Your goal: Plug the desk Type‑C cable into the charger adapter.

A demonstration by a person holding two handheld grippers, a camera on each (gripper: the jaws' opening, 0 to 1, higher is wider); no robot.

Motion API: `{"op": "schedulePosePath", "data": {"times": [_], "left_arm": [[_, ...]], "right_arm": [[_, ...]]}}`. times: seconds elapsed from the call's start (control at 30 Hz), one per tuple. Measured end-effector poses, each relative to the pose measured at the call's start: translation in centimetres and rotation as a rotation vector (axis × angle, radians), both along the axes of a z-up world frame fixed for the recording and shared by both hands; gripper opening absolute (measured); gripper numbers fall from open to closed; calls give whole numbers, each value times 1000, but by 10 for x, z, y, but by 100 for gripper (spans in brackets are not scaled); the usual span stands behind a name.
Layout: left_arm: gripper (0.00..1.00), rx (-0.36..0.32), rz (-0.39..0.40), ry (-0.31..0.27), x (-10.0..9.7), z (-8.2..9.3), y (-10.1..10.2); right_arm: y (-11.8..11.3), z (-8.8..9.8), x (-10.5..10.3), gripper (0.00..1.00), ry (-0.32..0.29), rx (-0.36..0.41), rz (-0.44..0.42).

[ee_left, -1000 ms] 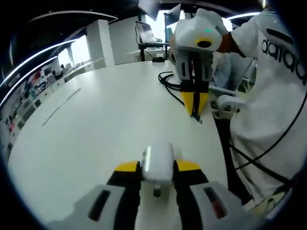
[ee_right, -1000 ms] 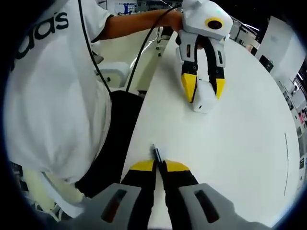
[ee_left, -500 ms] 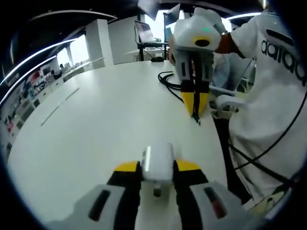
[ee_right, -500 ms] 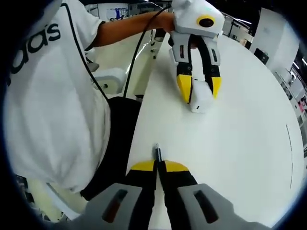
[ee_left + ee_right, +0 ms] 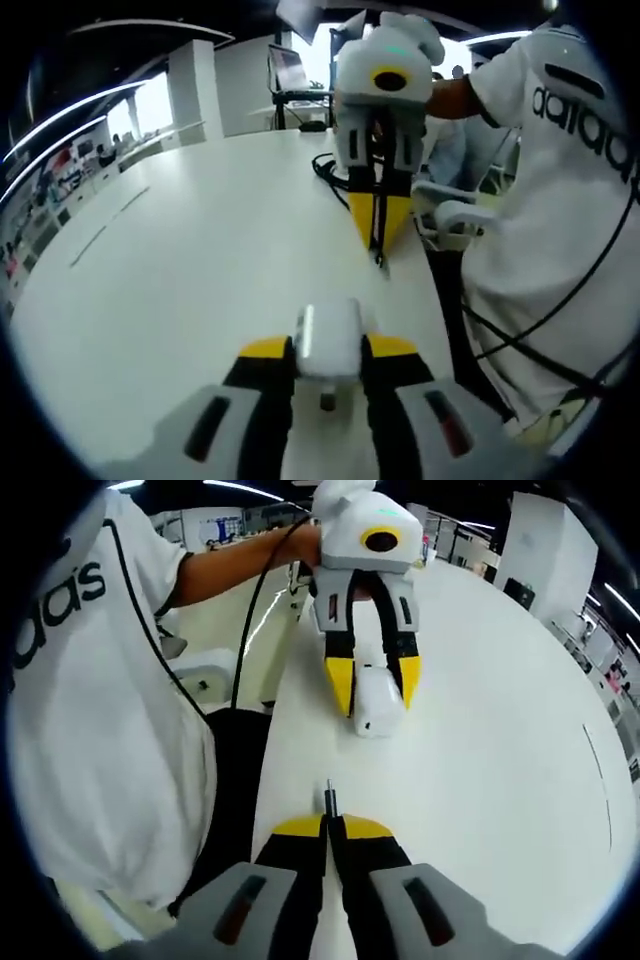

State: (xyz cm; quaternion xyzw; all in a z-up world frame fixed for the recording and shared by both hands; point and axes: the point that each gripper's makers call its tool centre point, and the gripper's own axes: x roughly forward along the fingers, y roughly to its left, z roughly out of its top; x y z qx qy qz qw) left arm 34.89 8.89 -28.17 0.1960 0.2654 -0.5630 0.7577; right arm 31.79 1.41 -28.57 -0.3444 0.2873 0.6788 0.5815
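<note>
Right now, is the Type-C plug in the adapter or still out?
Out. The plug juts from the shut right gripper, with bare table between it and the adapter in the left gripper.

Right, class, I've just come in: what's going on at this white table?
A person holds a gripper in each hand. The left gripper clamps a white charger adapter above the table. The right gripper pinches the Type-C cable plug, pointed toward the adapter. A gap separates them; nothing is plugged in yet.

right gripper (image 5: 329, 826): jaws pinch Type-C plug (image 5: 328, 798)
left gripper (image 5: 374, 687): grips white charger adapter (image 5: 372, 698) on white table (image 5: 500, 750)
</note>
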Motion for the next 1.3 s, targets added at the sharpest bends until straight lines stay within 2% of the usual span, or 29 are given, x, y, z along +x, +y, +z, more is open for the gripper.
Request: {"op": "schedulePosePath", "data": {"times": [0.17,0.43,0.97,1.3], "left_arm": [[26,-4,-8,4,-2,0,-5],[26,-11,-28,17,-14,0,-27],[26,-14,-38,26,-23,-1,-40],[26,-22,-31,34,-24,-1,-41]], "right_arm": [[4,-1,0,2,15,3,-23],[7,-3,7,2,26,20,-85],[12,-5,1,2,27,10,-79],[11,-2,-1,2,17,3,-77]]}}
